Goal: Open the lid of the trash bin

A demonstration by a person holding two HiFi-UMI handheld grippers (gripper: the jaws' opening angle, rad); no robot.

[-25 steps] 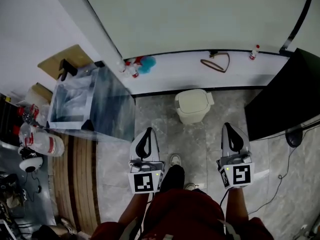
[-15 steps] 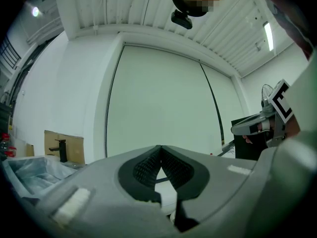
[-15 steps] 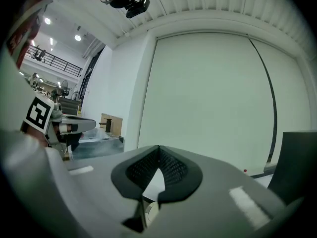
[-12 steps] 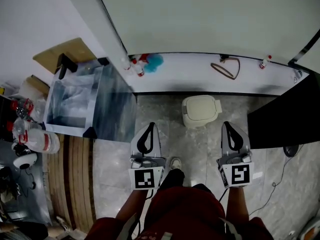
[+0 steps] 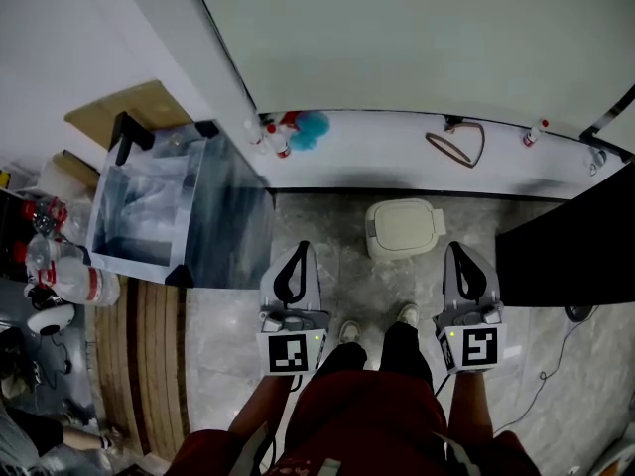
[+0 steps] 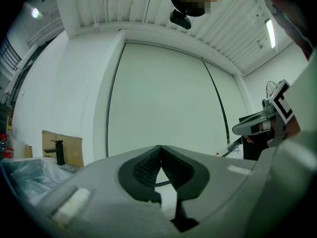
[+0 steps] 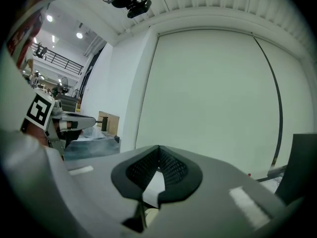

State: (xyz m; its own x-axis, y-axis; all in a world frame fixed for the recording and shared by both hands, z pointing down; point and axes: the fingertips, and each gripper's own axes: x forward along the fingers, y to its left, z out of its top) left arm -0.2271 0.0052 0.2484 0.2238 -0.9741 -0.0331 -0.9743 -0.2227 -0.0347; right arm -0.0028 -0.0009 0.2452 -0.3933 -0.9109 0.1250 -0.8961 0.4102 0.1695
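Trash bin (image 5: 401,252) closer now, lid (image 5: 405,223) down, long axis crosswise; left claw (image 5: 302,248) and right claw (image 5: 452,248) pressed together, empty.

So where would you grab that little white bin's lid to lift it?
Probably the rim of the lid, from above, with the nearer right gripper, whose jaws are shut now. The trash bin stands upright with its lid closed flat, so only the edge offers a pinch. A small tab juts at its right; lip or hinge, I cannot tell.
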